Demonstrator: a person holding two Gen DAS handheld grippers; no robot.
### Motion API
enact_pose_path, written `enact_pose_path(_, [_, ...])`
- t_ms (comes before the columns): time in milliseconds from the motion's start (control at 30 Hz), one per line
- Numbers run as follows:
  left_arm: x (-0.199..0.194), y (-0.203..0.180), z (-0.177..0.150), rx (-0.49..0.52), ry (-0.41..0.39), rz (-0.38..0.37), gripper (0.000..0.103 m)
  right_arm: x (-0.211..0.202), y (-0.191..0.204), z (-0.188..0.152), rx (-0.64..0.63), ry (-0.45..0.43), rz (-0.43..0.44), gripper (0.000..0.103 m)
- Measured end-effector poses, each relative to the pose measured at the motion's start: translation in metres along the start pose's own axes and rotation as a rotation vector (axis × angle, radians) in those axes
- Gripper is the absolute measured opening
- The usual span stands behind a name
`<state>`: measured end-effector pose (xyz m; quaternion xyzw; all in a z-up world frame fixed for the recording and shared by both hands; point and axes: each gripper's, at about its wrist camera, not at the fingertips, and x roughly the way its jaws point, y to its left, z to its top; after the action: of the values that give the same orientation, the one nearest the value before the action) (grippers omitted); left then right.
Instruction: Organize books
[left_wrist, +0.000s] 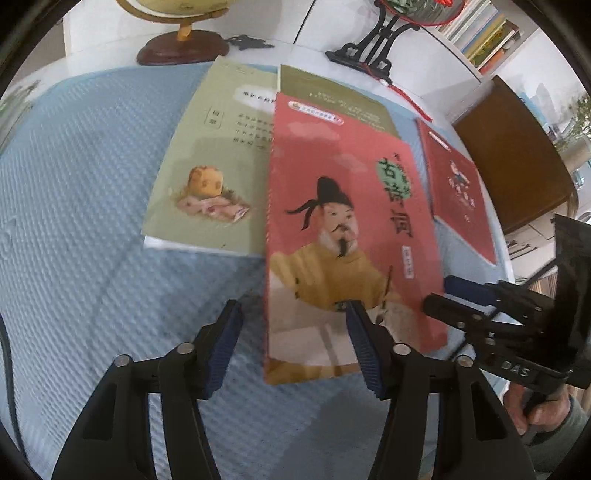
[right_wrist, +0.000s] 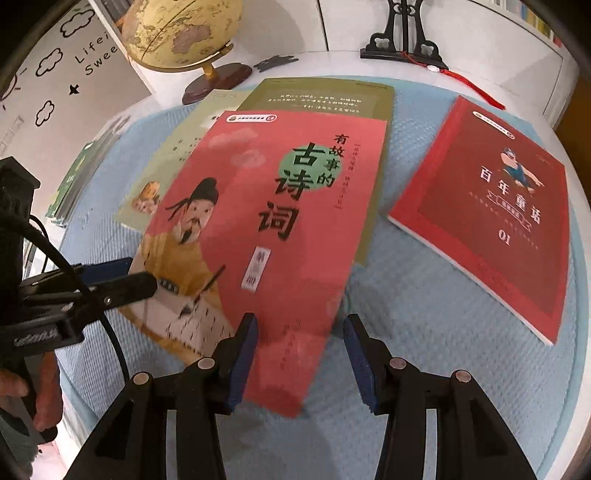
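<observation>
**Books spread on blue mat, both grippers hovering at the salmon cover**

- A blue textured mat (right_wrist: 424, 295) is laid over a white tabletop (right_wrist: 332, 62). Four books are seen on it.
- A salmon-pink book (right_wrist: 280, 236) with a bearded figure in yellow robes is lying uppermost, tilted, overlapping an olive-green book (right_wrist: 373, 110) beneath it and, at its left, a pale green book (left_wrist: 207, 147) with a small illustration.
- A dark red book (right_wrist: 480, 206) marked "01" is placed to the right, apart from the pile, flat on the mat.
- Left gripper (left_wrist: 291, 347): jaws are held partly apart, nothing clamped. The right-hand pad is seen over the lower part of the salmon cover; contact cannot be told. The left-hand pad is over bare mat.
- Right gripper (right_wrist: 299, 362): jaws are parted to a moderate gap, straddling the near corner of the salmon book; the pads are not seen pressing on it.
- Each gripper is visible from the other's camera, near opposite lower edges of the salmon book.
- A globe (right_wrist: 181, 33) on a wooden base and a black carved stand (right_wrist: 402, 40) are set at the back of the tabletop. A hand (left_wrist: 535, 406) is glimpsed on the right gripper's handle.
</observation>
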<state>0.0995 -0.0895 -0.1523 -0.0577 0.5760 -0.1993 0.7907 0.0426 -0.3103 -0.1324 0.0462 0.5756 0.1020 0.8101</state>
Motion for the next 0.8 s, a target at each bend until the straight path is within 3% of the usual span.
enact_pose_path(333, [-0.002, 0.000, 0.002, -0.017, -0.034, -0.008, 0.043, 0.003, 0.017, -0.002, -0.016, -0.015, -0.022, 0.042])
enact_pose_path(500, [-0.021, 0.001, -0.002, -0.067, -0.071, -0.099, 0.043, 0.003, 0.006, -0.005, 0.023, -0.016, 0.015, 0.043])
enact_pose_path(667, [-0.041, -0.011, 0.000, -0.037, -0.101, -0.148, 0.043, 0.001, 0.006, -0.008, 0.009, -0.028, 0.024, 0.046])
enact_pose_path(800, [-0.027, -0.014, 0.000, -0.090, -0.062, -0.259, 0.043, -0.001, 0.004, -0.012, 0.024, -0.039, 0.045, 0.048])
